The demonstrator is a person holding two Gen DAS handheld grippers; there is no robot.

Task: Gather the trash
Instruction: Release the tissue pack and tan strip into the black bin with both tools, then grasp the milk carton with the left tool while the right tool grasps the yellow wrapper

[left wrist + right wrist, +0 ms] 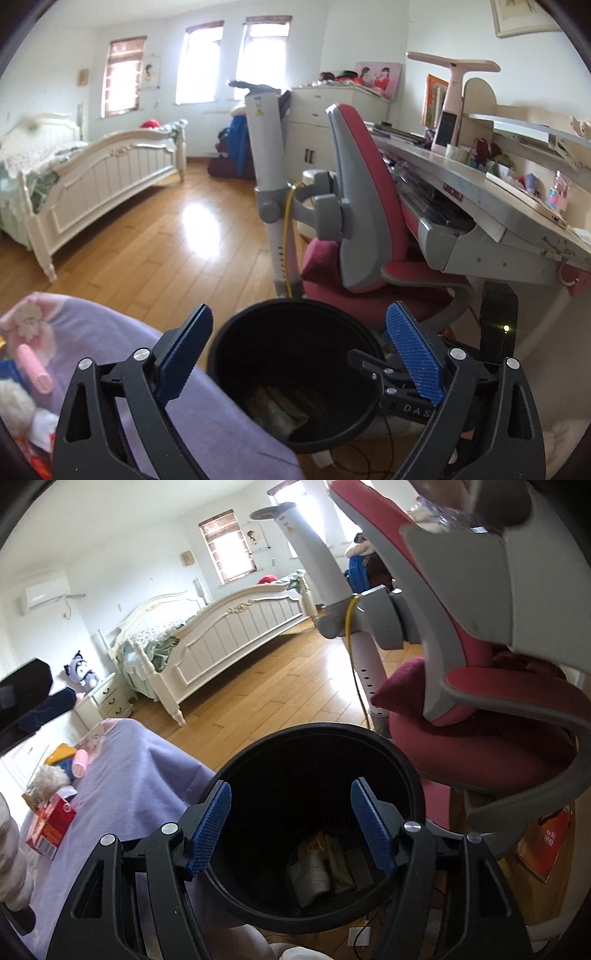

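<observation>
Both sets of jaws stand wide with nothing between the pads: my right gripper (290, 830) hangs directly over the mouth of the bin (406, 760), my left gripper (301, 354) just short of its rim, so anything let go falls inside. Trash (328, 867), a few wrappers, lies on the bin floor. The bin sits on the floor between the purple cloth (140, 775) and the chair (498, 738), within reach of both hands.

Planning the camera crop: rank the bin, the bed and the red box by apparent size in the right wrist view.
1. Bed and bin look alike; the bin's nearness inflates it.
2. Red box, clearly smallest.
</observation>
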